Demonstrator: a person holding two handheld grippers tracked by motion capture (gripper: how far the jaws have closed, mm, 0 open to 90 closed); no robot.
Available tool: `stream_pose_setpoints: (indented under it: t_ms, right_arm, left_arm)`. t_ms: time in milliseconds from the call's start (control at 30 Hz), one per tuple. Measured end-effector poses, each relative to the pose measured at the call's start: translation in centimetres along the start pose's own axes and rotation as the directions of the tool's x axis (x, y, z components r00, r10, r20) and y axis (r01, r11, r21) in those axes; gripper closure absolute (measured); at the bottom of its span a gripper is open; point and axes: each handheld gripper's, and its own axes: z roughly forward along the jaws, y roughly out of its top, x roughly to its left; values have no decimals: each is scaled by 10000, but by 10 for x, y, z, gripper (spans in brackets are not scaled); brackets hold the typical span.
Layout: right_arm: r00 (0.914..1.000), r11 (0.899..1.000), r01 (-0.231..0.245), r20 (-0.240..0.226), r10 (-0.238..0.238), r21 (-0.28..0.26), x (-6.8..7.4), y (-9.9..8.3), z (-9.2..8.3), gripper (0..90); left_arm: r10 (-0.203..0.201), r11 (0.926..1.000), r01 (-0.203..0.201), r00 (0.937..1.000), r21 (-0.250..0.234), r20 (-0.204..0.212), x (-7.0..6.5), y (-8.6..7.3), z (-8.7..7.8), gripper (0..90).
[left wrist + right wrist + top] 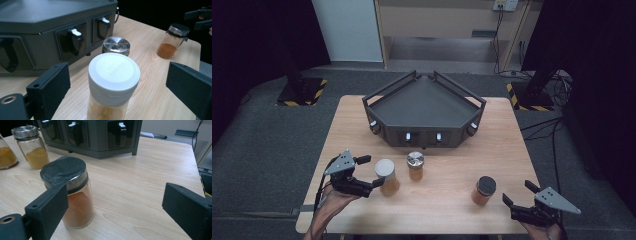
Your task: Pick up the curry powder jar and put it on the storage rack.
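- High view: L gripper [373, 171] at table's [452, 210] near-left, jaws apart, either side of white-lid jar [386, 176]; jar upright, long axis vertical, lid up. Silver-lid jar [415, 165] just right of it, upright. Black-lid jar [483, 190] near-right, upright. R gripper [519, 193] right of it, jaws apart, not touching. Dark tray [427, 107] at the back.
- L gripper view: white-lid jar [113, 82] between the open jaws, gaps both sides, no contact seen. Silver-lid jar [116, 46] behind it; black-lid jar [173, 41] far right.
- R gripper view: jaws wide apart; black-lid jar [70, 192] by one jaw, partly behind it, contact unclear. Axis vertical.
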Motion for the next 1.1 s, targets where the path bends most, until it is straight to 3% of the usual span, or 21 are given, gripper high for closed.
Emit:
stream_pose_setpoints:
  t_ms: [700,933,1100]
  right_arm:
    - [10000,10000,3,-20,-3,-8,0,0,0,69]
    - [10000,10000,-3,-45,3,-13,-1,0,0,71]
    - [10000,10000,17,-38,-17,-4,-1,0,0,72]
  left_arm:
    - [-35,9995,30,9999,325,152,10,-7,30,117]
    - [55,9997,-58,9999,223,106,9,-15,36,185]
    - [250,9997,-249,9996,-48,158,8,-21,38,311]
